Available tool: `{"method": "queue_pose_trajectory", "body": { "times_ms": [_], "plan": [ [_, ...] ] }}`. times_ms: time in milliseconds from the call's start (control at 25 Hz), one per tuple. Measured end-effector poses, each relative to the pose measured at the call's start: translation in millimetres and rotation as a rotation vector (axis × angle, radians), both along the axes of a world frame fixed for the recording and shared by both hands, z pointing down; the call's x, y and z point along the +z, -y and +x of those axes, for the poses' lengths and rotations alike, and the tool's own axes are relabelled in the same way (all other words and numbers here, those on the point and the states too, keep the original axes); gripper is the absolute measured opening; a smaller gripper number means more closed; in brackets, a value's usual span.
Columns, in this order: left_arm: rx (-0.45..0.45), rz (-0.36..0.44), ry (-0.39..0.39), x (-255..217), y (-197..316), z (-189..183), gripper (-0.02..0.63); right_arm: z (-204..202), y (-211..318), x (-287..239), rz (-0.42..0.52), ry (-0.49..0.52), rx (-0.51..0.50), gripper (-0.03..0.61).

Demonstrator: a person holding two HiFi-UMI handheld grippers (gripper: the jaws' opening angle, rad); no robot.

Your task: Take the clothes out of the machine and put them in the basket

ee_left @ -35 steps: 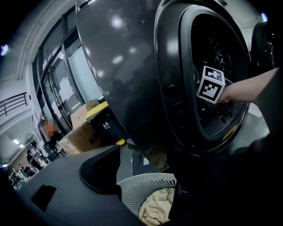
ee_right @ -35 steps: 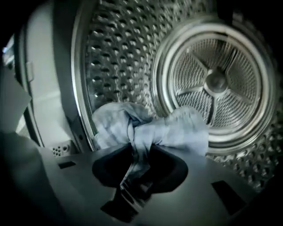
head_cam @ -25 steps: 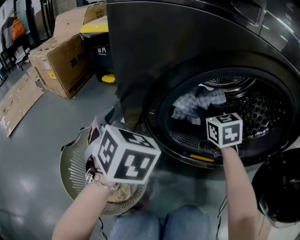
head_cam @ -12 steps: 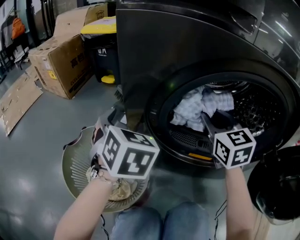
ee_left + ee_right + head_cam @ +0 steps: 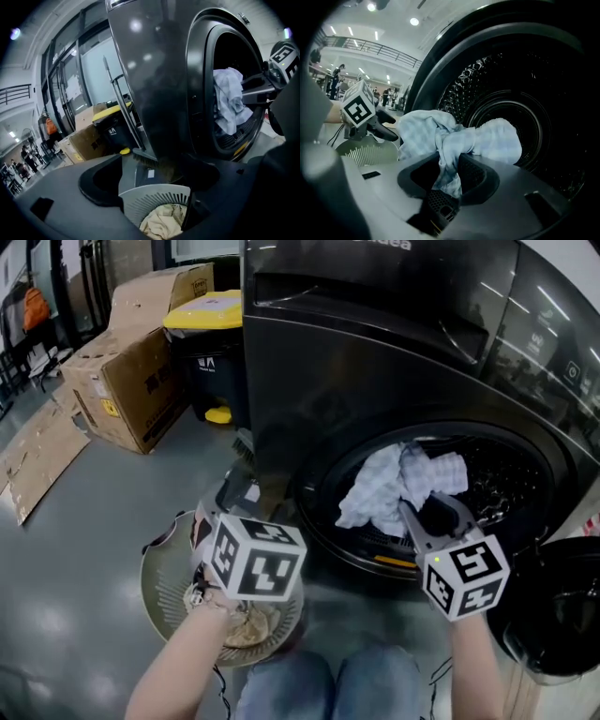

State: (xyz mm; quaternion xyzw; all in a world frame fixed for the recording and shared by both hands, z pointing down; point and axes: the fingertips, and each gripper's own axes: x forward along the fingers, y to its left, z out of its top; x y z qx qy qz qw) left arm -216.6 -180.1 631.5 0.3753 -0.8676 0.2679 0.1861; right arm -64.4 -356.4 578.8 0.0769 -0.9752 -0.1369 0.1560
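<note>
While the right gripper (image 5: 447,176) is clenched on a pale blue checked cloth (image 5: 384,486) bunched at the door opening of the machine (image 5: 375,352), the left gripper (image 5: 154,197) hovers over the basket (image 5: 164,577). Its jaws have just been opening, nothing between them; a beige garment (image 5: 164,222) lies in the basket.

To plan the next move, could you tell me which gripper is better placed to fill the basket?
Right. The right gripper is shut on the pale cloth at the mouth of the drum. The left gripper, whose jaws have just been opening, empty, hovers over the basket.
</note>
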Motion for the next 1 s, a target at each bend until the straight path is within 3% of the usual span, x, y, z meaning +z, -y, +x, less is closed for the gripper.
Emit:
{"method": "queue_pose_trajectory", "body": {
  "times_ms": [160,360,560,880,1000],
  "plan": [
    [0.014,0.013,-0.027,-1,-5,1,0.373,6,-17,-13,0.007,-0.023,-0.047,0.117],
    [0.001,0.050,-0.041,-14,-22,-5,0.373,9,-68,-29,0.032,-0.068,-0.196,0.117],
    [-0.042,0.088,-0.052,-29,-46,-15,0.373,5,-107,-38,-0.017,-0.081,-0.281,0.117],
    [-0.066,0.103,-0.025,-53,-68,-21,0.373,4,-118,-40,-0.067,-0.073,-0.277,0.115],
    [-0.061,0.089,-0.058,-56,-63,-14,0.373,7,-112,-39,-0.104,-0.111,-0.267,0.115]
  ]
}}
